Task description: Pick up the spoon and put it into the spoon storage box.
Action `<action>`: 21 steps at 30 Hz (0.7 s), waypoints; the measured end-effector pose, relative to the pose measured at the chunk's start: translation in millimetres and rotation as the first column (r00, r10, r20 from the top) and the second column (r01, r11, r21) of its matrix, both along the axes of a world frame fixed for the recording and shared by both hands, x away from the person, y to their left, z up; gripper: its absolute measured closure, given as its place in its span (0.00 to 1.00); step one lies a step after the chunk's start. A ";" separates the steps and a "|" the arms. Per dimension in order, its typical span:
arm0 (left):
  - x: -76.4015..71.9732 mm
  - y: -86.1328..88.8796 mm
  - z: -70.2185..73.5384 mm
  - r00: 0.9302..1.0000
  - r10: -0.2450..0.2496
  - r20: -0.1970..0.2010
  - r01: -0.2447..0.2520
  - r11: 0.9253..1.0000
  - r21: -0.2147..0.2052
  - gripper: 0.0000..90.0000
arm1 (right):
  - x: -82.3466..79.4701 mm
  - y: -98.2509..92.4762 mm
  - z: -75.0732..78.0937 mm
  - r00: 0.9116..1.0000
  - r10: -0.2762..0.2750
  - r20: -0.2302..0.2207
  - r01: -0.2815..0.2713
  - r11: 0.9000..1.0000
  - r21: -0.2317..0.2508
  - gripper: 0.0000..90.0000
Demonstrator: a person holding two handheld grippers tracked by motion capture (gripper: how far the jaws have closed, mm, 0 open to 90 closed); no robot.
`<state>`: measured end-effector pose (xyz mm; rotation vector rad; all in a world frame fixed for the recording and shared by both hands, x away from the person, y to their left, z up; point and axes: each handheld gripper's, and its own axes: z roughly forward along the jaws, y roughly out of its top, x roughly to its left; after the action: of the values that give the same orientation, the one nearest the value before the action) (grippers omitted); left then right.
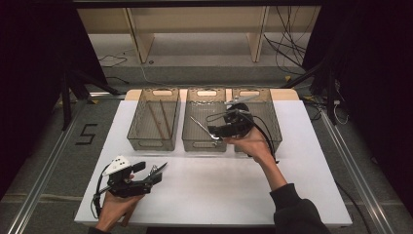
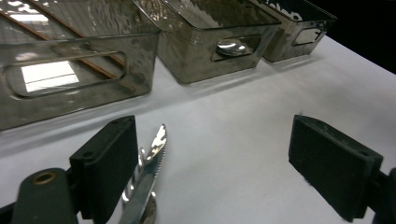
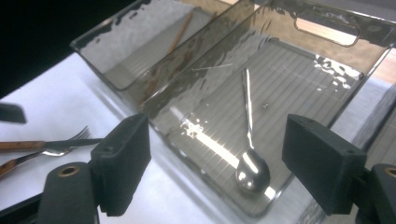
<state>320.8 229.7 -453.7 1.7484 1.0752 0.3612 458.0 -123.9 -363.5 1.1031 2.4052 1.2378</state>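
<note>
High view: the right gripper (image 1: 221,130) hangs over the middle clear plastic bin (image 1: 205,119) on the white counter (image 1: 214,190); the left gripper (image 1: 146,176) rests low, beside cutlery.

Left gripper view: jaws wide, gripping nothing; a serrated steel knife (image 2: 148,175) lies against one pad, so closing carelessly could skid it away.

Right gripper view: jaws spread, empty; the shiny steel spoon (image 3: 250,154) lies in the bin.

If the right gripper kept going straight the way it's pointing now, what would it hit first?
Most likely the spoon lying in the middle bin: the open right gripper points down into that bin, with the spoon's bowl between its jaws' line. Depth is hard to judge.
</note>
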 end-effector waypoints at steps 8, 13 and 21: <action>7.5 14.9 7.8 0.998 0.013 -0.063 -0.008 0.996 0.084 0.17 | -31.5 -20.3 -4.6 0.999 0.014 0.037 -0.015 0.999 0.034 0.26; 12.5 18.5 7.4 0.994 0.006 -0.112 0.011 0.989 0.150 0.17 | -50.2 -33.8 -11.0 0.998 0.021 0.051 -0.024 0.998 0.051 0.26; 27.4 35.3 13.0 0.984 0.023 -0.178 0.021 0.971 0.240 0.18 | -76.4 -57.2 -21.2 0.997 0.017 0.069 -0.021 0.998 0.061 0.27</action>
<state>348.2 265.0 -440.7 2.0277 1.2006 0.3508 381.6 -181.1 -384.7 1.0393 2.3470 1.3425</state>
